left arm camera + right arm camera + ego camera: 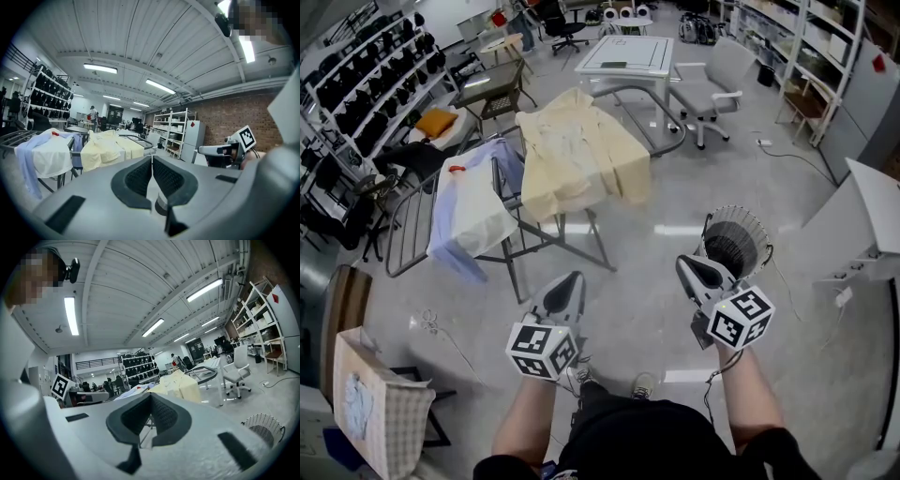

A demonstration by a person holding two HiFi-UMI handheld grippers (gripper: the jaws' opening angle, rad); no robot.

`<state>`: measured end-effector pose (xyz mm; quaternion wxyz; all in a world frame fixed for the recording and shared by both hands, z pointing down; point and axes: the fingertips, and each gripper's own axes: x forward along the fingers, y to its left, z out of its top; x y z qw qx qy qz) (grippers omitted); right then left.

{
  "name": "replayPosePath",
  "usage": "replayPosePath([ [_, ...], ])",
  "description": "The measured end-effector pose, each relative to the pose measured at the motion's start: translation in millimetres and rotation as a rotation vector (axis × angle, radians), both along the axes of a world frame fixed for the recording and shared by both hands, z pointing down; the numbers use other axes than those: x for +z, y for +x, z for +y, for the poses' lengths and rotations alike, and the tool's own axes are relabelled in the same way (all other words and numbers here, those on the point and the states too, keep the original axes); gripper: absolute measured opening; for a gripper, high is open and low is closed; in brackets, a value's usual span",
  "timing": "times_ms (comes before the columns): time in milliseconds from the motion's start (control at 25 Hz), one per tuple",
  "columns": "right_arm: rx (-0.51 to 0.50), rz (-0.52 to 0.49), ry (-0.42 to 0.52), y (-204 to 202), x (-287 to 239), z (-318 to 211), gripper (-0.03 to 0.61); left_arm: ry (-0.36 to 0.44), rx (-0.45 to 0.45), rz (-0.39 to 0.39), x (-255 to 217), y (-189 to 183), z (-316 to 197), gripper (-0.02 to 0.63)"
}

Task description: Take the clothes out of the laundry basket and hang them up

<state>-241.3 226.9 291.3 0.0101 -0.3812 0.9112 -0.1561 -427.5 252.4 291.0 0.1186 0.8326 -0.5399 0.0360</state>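
Note:
Both grippers are held out level in front of me over the floor, empty. My left gripper (569, 284) is shut with nothing between its jaws, and so is my right gripper (692, 269). The white wire laundry basket (737, 241) stands on the floor just beyond the right gripper; its inside looks dark and I see no clothes in it. Ahead, a metal drying rack (521, 225) carries a pale yellow garment (581, 155) and a white shirt over a light blue one (473, 211). The left gripper view shows the yellow garment (108, 149) and white shirt (47, 157); the basket (265, 425) shows in the right gripper view.
A white table (626, 56) and a grey office chair (708, 89) stand behind the rack. Shelves of dark items (370, 89) line the left wall, more shelving (806, 47) the right. A white cabinet (862, 234) is at the right, a checked bag (380, 408) at the lower left.

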Motion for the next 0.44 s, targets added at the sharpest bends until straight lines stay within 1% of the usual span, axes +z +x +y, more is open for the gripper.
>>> replayPosePath([
  [440, -0.001, -0.001, -0.002, 4.2, -2.6, 0.1, 0.005, -0.001, 0.001, 0.000, -2.5, 5.2, 0.4, 0.012],
])
